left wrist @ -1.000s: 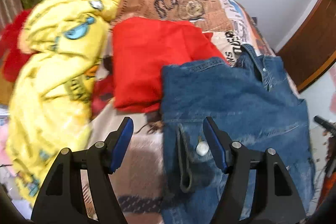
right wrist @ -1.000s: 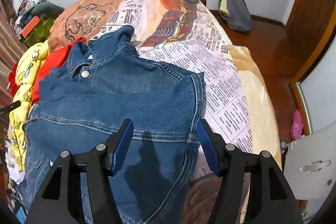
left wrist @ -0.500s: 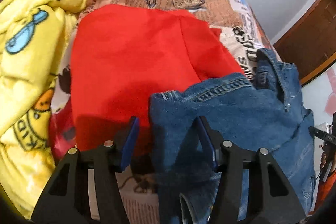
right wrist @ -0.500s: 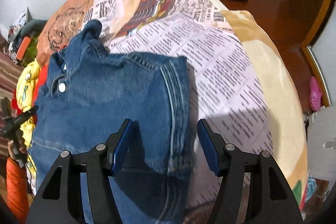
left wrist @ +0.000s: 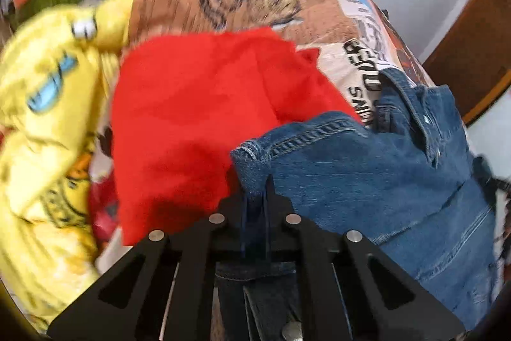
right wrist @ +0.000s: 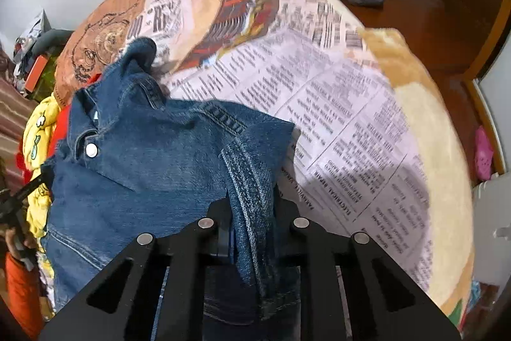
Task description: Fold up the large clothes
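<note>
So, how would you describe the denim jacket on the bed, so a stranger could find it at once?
Start at the bed with the newspaper-print cover. The denim jacket lies on its left part, beside a red garment and a yellow one. It is the only blue piece, with metal snap buttons, and both the left gripper and right gripper pinch its edges.

The denim jacket (right wrist: 153, 168) is made of heavy woven cloth with stitched seams and a shiny metal snap button (right wrist: 91, 150). Both grippers, left (left wrist: 255, 206) and right (right wrist: 250, 213), are formed of matt black plastic with bright metal rivets. The red garment (left wrist: 191, 123) appears as soft matt cloth. The bedspread (right wrist: 335, 117) is printed fabric. The floor (right wrist: 424, 21) is glossy polished wood.
</note>
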